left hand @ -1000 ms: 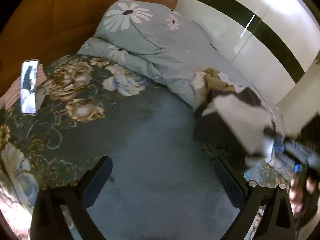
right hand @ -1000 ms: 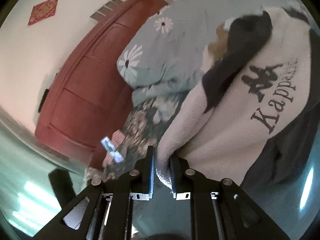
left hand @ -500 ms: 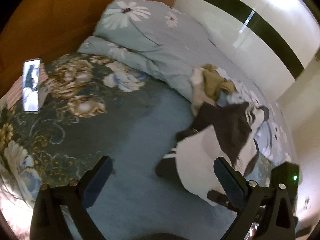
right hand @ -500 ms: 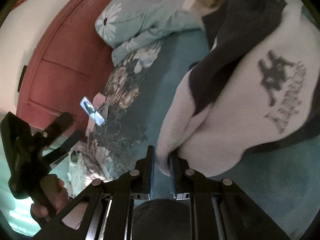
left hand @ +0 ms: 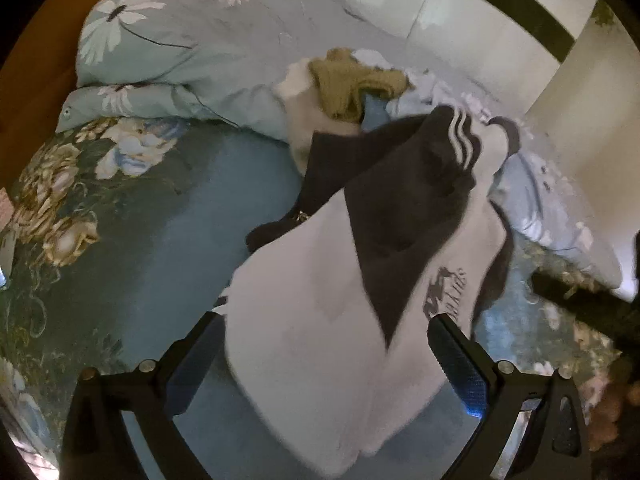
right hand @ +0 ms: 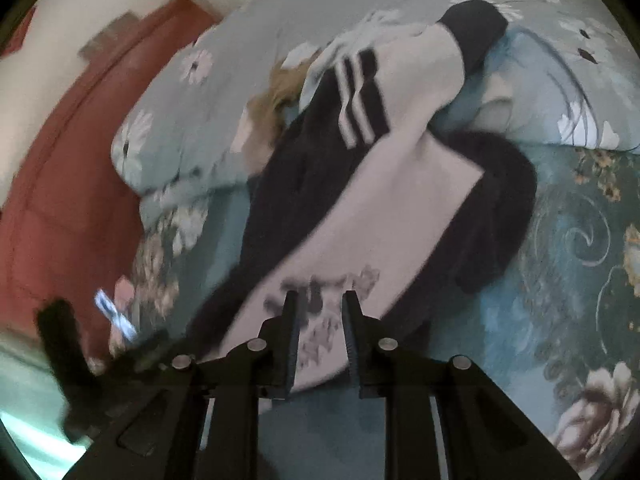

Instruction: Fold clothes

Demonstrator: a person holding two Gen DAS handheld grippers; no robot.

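Note:
A white and black fleece jacket (left hand: 320, 320) with striped cuffs and a dark chest logo lies spread on the blue floral bed sheet (left hand: 168, 240). My left gripper (left hand: 324, 344) hangs over its white lower part, open wide, with a finger on either side of the cloth and neither touching it. My right gripper (right hand: 320, 320) is over the jacket's (right hand: 400, 208) logo edge. Its jaws are opening, and the cloth shows through the narrow gap with the pads off it. The right gripper (left hand: 580, 304) is also a dark blur at the edge of the left wrist view.
A heap of other clothes with an olive knit (left hand: 352, 80) on top lies against the folded daisy-print duvet (left hand: 180, 52) at the back. A phone (right hand: 114, 316) is propped near the red wooden headboard (right hand: 60, 200). A white wall panel (left hand: 500, 40) runs behind the bed.
The right gripper carried the jacket from the heap down onto the sheet, and its jaws have widened off the hem. The left gripper moved across until the jacket lay between its fingers.

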